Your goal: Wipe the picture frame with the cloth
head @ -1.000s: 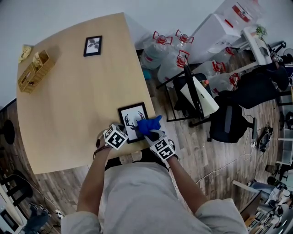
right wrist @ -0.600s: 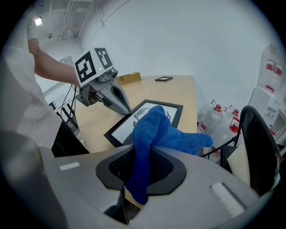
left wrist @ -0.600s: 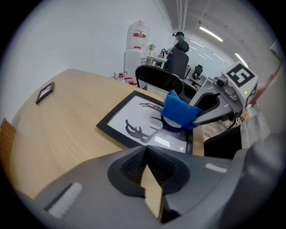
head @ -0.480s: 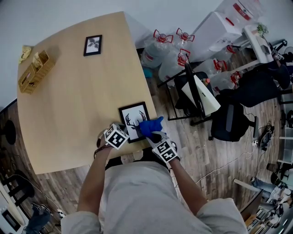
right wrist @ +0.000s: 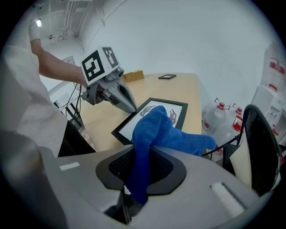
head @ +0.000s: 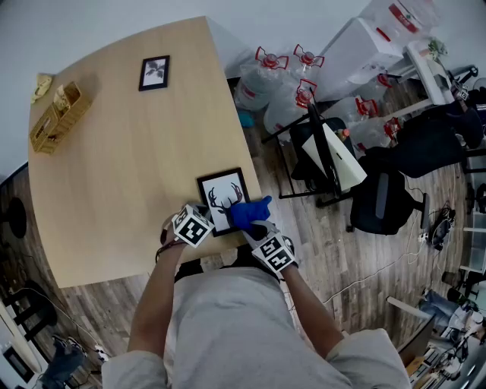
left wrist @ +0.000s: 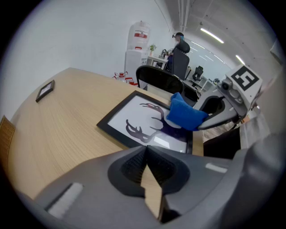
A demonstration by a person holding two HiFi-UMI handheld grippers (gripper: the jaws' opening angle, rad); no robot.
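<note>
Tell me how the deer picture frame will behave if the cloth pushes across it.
The picture frame lies flat on the smooth table, so it would probably slide rather than tip. It looks thin and rigid, likely light. Its glossy face may be glass, so fragile.

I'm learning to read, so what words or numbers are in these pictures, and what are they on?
Nothing here can be read as words.
Red label on the water jug: too blurred to read.
Red label on the white package: too small to read.
Marker cubes: black-and-white squares, no letters.
Picture frame: antler drawing, no words.
</note>
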